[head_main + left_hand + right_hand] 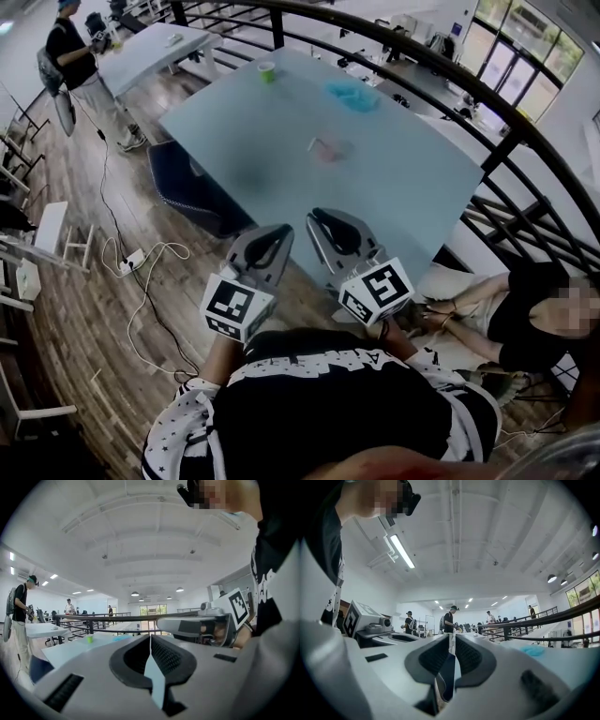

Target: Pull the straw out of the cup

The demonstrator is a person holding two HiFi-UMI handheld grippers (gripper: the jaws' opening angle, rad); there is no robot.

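Note:
A small green cup [267, 71] stands near the far edge of the pale blue table [394, 187]; it also shows in the left gripper view as the green cup [89, 639]. A blurred clear, pinkish item [330, 148] lies near the table's middle. No straw can be made out. My left gripper [279, 231] and right gripper [319, 218] are side by side close to my chest, over the table's near corner, far from the cup. Both are shut with nothing between the jaws, as the left gripper [150, 637] and right gripper [451, 637] show in their own views.
A crumpled blue thing [352, 94] lies at the table's far side. A dark blue chair [187, 183] stands at the left edge. A black railing [487, 155] curves behind the table. One person stands far left [73, 56]; another sits on the floor at right [525, 319].

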